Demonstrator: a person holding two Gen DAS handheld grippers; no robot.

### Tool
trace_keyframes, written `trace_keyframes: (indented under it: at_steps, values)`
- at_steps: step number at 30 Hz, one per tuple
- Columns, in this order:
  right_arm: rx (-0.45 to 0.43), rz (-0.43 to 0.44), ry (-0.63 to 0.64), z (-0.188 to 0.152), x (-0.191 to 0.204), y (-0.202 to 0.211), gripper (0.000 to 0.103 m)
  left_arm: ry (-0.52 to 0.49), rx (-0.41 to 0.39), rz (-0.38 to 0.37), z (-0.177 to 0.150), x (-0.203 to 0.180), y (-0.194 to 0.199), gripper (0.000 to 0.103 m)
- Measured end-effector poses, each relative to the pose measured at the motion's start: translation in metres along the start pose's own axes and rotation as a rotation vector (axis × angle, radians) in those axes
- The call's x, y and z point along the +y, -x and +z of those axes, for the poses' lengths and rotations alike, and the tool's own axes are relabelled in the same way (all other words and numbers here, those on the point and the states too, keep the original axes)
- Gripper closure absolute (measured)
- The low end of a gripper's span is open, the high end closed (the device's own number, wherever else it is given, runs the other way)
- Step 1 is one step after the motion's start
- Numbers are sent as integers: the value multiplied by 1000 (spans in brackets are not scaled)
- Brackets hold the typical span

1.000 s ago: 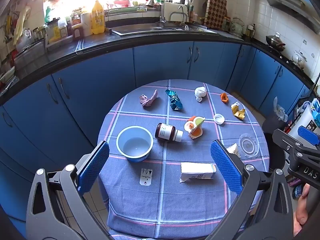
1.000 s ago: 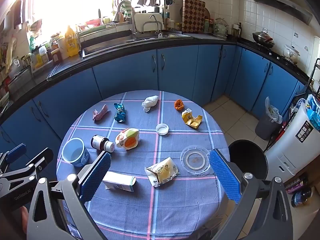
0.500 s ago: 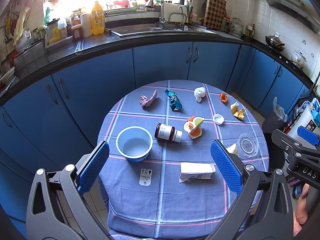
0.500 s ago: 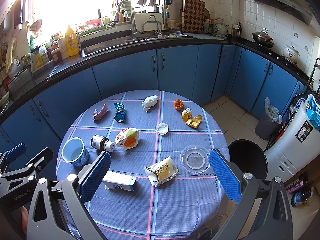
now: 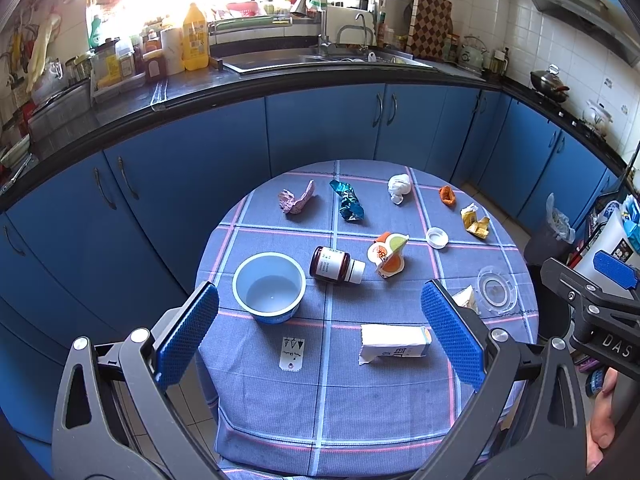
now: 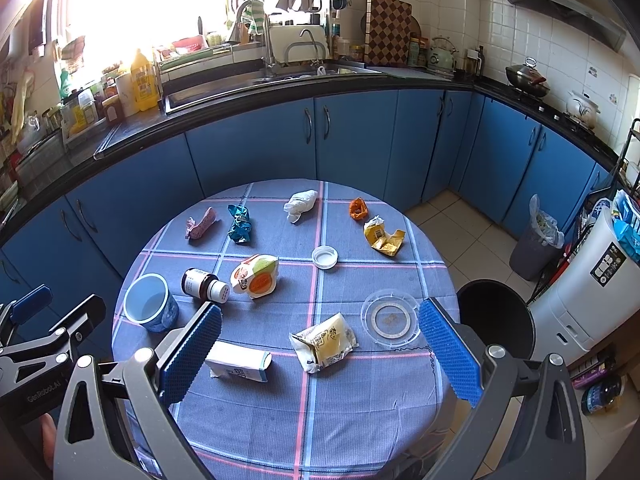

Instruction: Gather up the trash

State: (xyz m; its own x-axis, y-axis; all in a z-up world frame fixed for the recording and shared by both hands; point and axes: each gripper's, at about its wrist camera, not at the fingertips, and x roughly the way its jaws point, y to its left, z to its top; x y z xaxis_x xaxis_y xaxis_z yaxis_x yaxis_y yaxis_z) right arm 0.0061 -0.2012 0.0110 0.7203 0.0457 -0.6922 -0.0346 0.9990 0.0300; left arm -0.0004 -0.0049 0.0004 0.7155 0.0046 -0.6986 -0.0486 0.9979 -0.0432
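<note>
Trash lies scattered on a round table with a blue checked cloth (image 5: pixel 280 408): a white carton (image 5: pixel 394 345), a brown bottle (image 5: pixel 334 265), an orange-green wrapper (image 5: pixel 389 257), a blue cup (image 5: pixel 269 287), a paper tag (image 5: pixel 292 353), a teal wrapper (image 5: pixel 350 202), a pink wrapper (image 5: pixel 297 199). The right wrist view adds a yellow snack bag (image 6: pixel 325 341) and a clear lid (image 6: pixel 390 318). My left gripper (image 5: pixel 319 338) is open and empty above the table's near side. My right gripper (image 6: pixel 318 354) is open and empty above the snack bag.
A black bin (image 6: pixel 496 320) stands by the table's right edge, a bagged grey bin (image 6: pixel 536 246) farther right. Blue cabinets (image 6: pixel 256 148) and a cluttered counter (image 5: pixel 132 88) curve behind. A white tissue (image 6: pixel 301 202), orange scrap (image 6: pixel 358 208), yellow wrapper (image 6: pixel 382 234) and white cap (image 6: pixel 325 257) lie on the far side.
</note>
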Motion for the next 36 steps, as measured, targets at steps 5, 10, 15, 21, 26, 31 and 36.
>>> trace_keyframes:
  at_steps: [5, 10, 15, 21, 26, 31, 36]
  values:
    - [2, -2, -3, -3, 0, -3, 7, 0, 0, 0, -1, 0, 0, 3]
    - [4, -1, -2, -4, -1, -3, 7, 1, 0, 1, -1, 0, 0, 3]
    - [8, -2, -6, -4, -1, -4, 7, 7, 9, -2, 2, 0, 4, 3]
    - [20, -4, -10, -5, -2, -7, 7, 6, 21, -9, -1, 8, -4, 3]
    - [37, -5, -20, -5, -5, -13, 7, 9, 37, -13, -2, 8, -10, 3]
    - [37, -6, -19, -5, -6, -13, 7, 6, 34, -12, -2, 9, -11, 3]
    - [37, -5, -20, -5, -6, -13, 7, 8, 36, -13, -1, 8, -10, 3]
